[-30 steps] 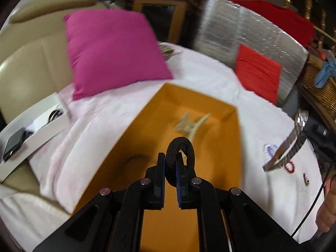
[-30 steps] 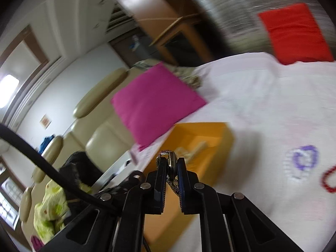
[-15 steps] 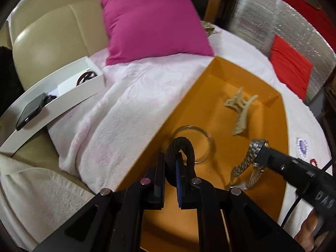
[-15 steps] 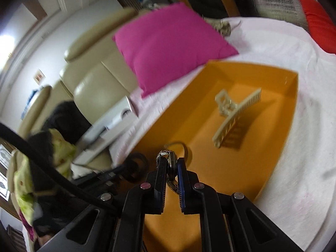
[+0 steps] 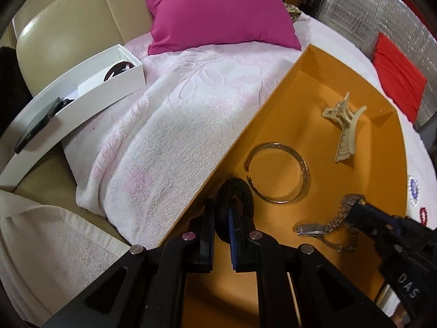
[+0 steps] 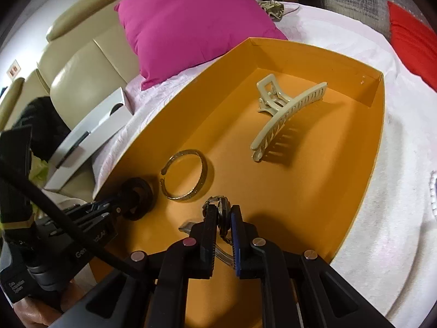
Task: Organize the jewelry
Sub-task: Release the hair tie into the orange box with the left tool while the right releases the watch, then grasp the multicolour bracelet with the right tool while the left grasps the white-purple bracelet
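An orange tray (image 5: 382,188) (image 6: 363,142) lies on a white towel on the bed. In it are a gold bangle (image 5: 277,172) (image 6: 185,175) and a cream hair claw (image 5: 344,128) (image 6: 284,114). My left gripper (image 5: 221,235) is shut on a black hair tie (image 5: 235,199) (image 6: 135,196), low over the tray's near left corner. My right gripper (image 6: 221,227) is shut on a silver metal watch (image 5: 330,224) (image 6: 222,213), whose band touches the tray floor just right of the bangle.
A magenta pillow (image 5: 218,8) (image 6: 191,24) lies behind the tray. A white box (image 5: 82,93) with a phone and dark items sits left on the beige sofa. Beaded bracelets (image 5: 413,191) lie on the towel to the right. A red cushion (image 5: 396,79) is beyond.
Both grippers have come down and forward into the tray. The watch, held high to the right a second ago, now rests on the tray floor beside the bangle.
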The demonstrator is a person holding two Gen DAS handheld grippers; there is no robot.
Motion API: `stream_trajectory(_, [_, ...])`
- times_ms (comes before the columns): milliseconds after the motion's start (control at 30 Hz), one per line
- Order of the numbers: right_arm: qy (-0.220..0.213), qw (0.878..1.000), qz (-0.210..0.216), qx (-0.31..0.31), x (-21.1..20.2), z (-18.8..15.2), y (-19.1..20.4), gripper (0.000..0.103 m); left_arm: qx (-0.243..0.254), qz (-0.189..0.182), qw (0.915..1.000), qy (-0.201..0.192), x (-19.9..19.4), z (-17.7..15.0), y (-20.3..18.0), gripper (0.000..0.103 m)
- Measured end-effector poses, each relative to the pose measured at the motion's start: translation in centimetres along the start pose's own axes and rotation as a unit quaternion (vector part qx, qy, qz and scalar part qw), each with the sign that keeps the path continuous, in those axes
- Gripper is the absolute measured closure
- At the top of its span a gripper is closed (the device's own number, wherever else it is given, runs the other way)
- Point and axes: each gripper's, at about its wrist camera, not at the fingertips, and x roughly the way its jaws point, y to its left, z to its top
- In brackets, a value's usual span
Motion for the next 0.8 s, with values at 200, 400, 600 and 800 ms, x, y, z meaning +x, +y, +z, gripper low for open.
stream_trajectory(200, [0.007,1.0,-0.006,0.018,-1.5,0.4,-1.5,0.064,0.009,0.006,0.9999,-0.007,-0.2,0.0,-0.8,0.081])
stream_trajectory(400, [-0.046,0.998,0.014,0.043,-6.2,0.2,-4.4,0.057,0.043,0.003,0.9975,-0.055,-1.9,-0.2,-2.8,0.047])
stream_trajectory(600, [-0.113,0.988,0.002,0.102,-13.1,-1.5,-12.0,0.056,0.087,0.058,0.9843,-0.142,-4.3,-0.1,-5.8,0.034])
stream_trajectory(800, [-0.182,0.957,-0.032,0.224,-20.0,-6.8,-23.4,0.054,0.096,0.1,0.9647,-0.224,-6.5,-0.2,-8.0,0.027])
